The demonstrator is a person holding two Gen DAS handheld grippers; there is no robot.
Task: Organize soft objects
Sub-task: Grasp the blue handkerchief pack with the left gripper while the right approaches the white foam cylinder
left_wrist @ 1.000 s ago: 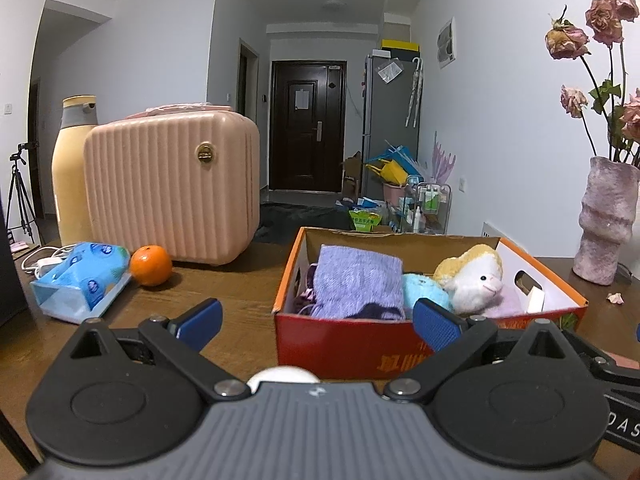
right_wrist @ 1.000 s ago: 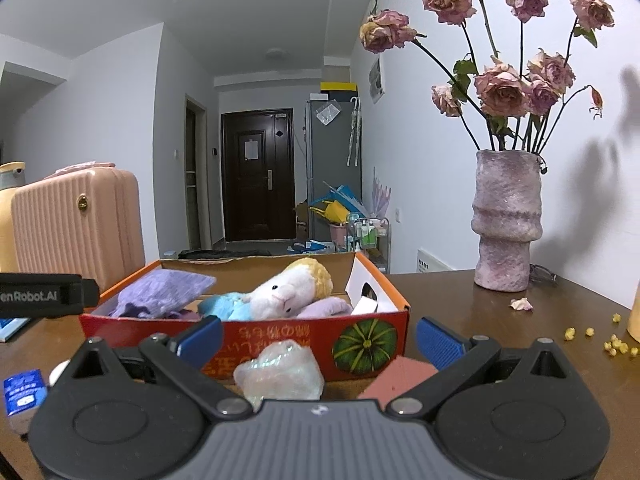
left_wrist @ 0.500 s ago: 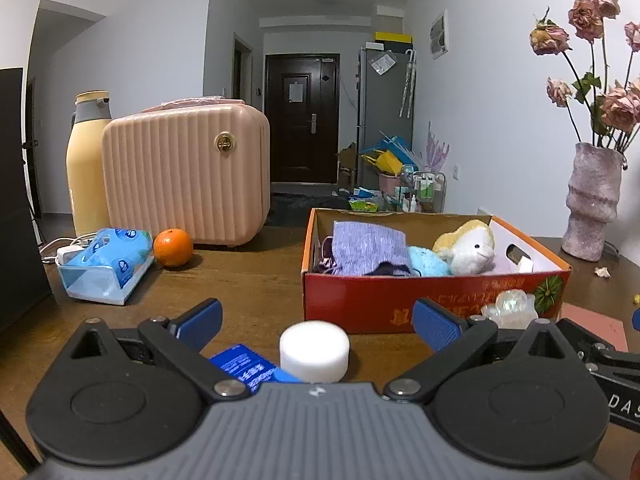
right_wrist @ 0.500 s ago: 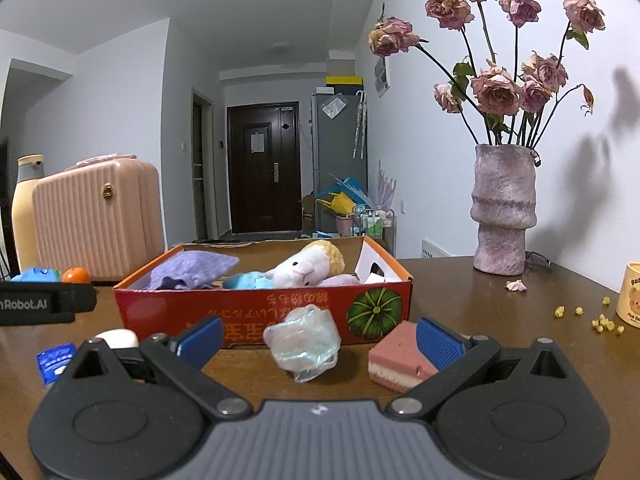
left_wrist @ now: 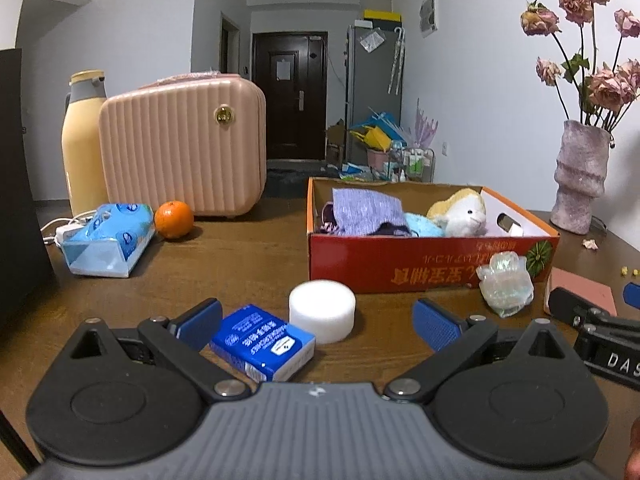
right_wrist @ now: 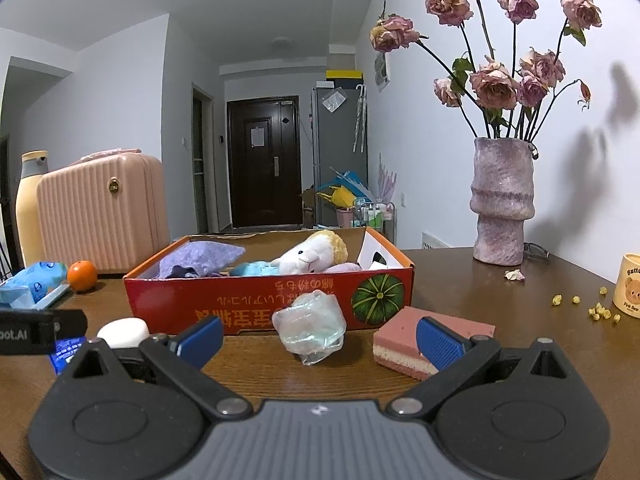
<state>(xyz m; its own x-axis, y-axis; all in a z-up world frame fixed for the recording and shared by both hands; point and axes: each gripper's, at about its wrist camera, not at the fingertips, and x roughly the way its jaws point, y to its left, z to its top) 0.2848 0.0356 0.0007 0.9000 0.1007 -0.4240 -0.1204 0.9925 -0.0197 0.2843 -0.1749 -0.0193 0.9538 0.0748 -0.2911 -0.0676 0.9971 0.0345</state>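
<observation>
- Still outside the red cardboard box (right_wrist: 264, 300), on the wooden table (left_wrist: 240, 256): crumpled clear plastic wad (right_wrist: 310, 326) touching the box's near wall, pink sponge block (right_wrist: 424, 340) at 3 o'clock from the wad, white foam puck (left_wrist: 322, 316) and blue tissue pack (left_wrist: 262, 342) near the box's left corner.
- Left gripper (left_wrist: 316, 324): spread wide, empty, tissue pack and puck at 12 o'clock between the fingers.
- Right gripper (right_wrist: 318, 338): spread wide, empty, wad at 12 o'clock, sponge block partly behind the right finger.
- Likely slip: wad looks light and springy, apt to squirt out of a hard pinch or skid against the box wall.
- Likely clash: both grippers close together in front of the box, so reaching at once risks a knock.
- Inside the box: purple knit cloth (left_wrist: 366, 210) at the left, light blue plush (left_wrist: 424, 226) in the middle, white lamb toy (left_wrist: 464, 214) toward the right; room left judged scant.
- Well off at 10 o'clock: orange (left_wrist: 174, 219) and wipes pack (left_wrist: 108, 240), apart from the job.
</observation>
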